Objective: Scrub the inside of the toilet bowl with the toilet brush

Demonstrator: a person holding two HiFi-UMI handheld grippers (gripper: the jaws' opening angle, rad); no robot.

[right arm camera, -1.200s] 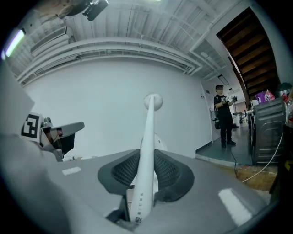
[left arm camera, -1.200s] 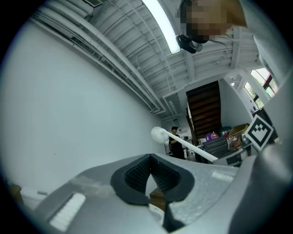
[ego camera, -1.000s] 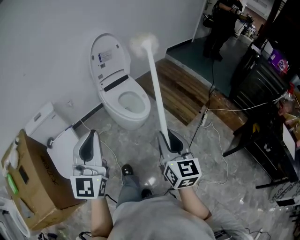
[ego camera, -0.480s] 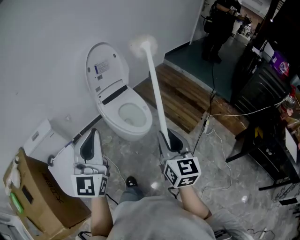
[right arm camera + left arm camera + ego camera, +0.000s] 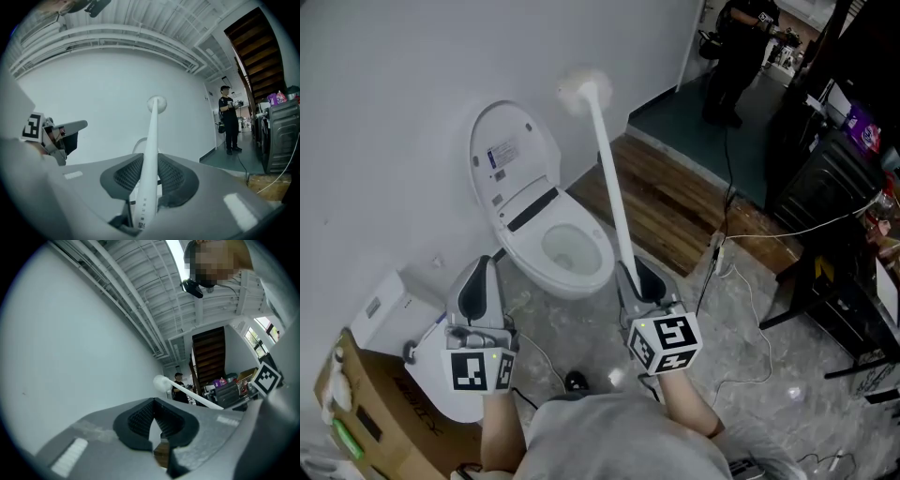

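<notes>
- One cardboard box (image 5: 356, 422) sat on the floor at the far left. White ceramic-looking parts (image 5: 389, 305) lay just beside it, and I could not count them because my own tool covered some.
- One left gripper (image 5: 483, 267) hung near the front-left of the toilet, its jaws drawn together at the tips with nothing between them.
- One toilet (image 5: 581, 283) stood against the wall with its lid (image 5: 511, 155) raised. The bowl (image 5: 567, 246) lay open between my two grippers.
- One toilet brush (image 5: 614, 202) pointed up and away from me. Its head (image 5: 583, 89) was in the air to the right of the lid and well apart from the bowl. I could not tell whether it touched the wall. By my reading the scrubbing had not started.
- One right gripper (image 5: 630, 272) was clamped on the bottom end of the brush handle.
- My main worry was that grip. With so long a handle held only at its end, the brush could twist or slip in the jaws once the head pressed on porcelain.
- Swinging the head down carelessly could knock it against the raised lid or the rim instead of into the bowl.
- One strip of wooden flooring (image 5: 675, 202) ran to the right of the toilet.
- Several cables (image 5: 741, 291) trailed over the floor. I could not count them, but a step sideways could snag one.
- One bystander (image 5: 736, 47) stood far off at the upper right, clear of my reach.
</notes>
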